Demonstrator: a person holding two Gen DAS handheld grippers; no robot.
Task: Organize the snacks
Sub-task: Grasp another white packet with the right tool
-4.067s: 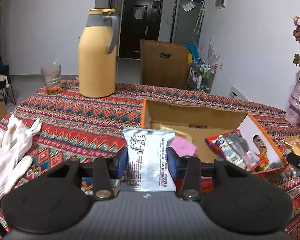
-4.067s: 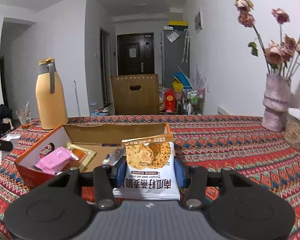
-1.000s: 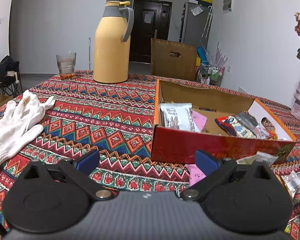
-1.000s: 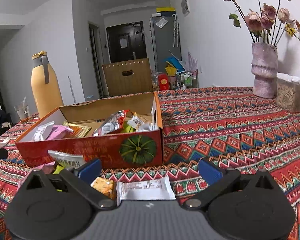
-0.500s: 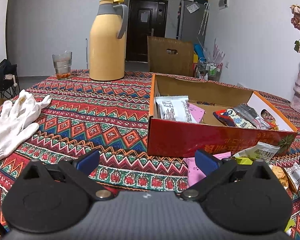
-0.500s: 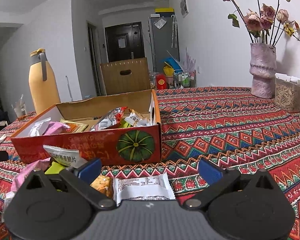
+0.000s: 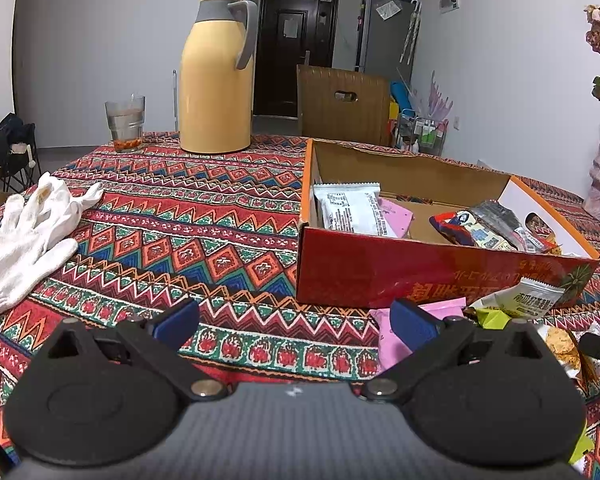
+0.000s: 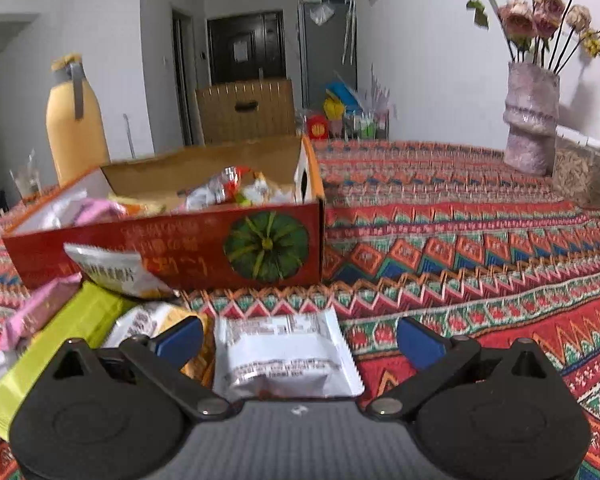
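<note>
The worktop (image 7: 188, 216) is draped in a woven cloth of red, blue and green zigzags, soft and slightly rumpled. On it sits the red cardboard box (image 8: 204, 248), shallow and rectangular, with raw brown inner walls and a green pumpkin printed on its front. The job looks roughly half done: several crinkly foil and plastic packets already lie inside the box, among them a white packet (image 7: 352, 208) and a dark glossy one (image 7: 484, 228). A loose pile of snacks is left just in front of the box: a flat lime-green pouch (image 8: 60, 344), a white oat-crisp bag (image 8: 108, 272) leaning on the box front, a pink wrapper (image 7: 404, 320) and a white pillow pack (image 8: 284, 352).

The right hand-held gripper (image 8: 298, 340) is spread wide and empty, its 2 blue pads either side of the white pillow pack. The left hand-held gripper (image 7: 296, 322) is likewise spread and empty, low over the cloth near the pink wrapper.
</note>
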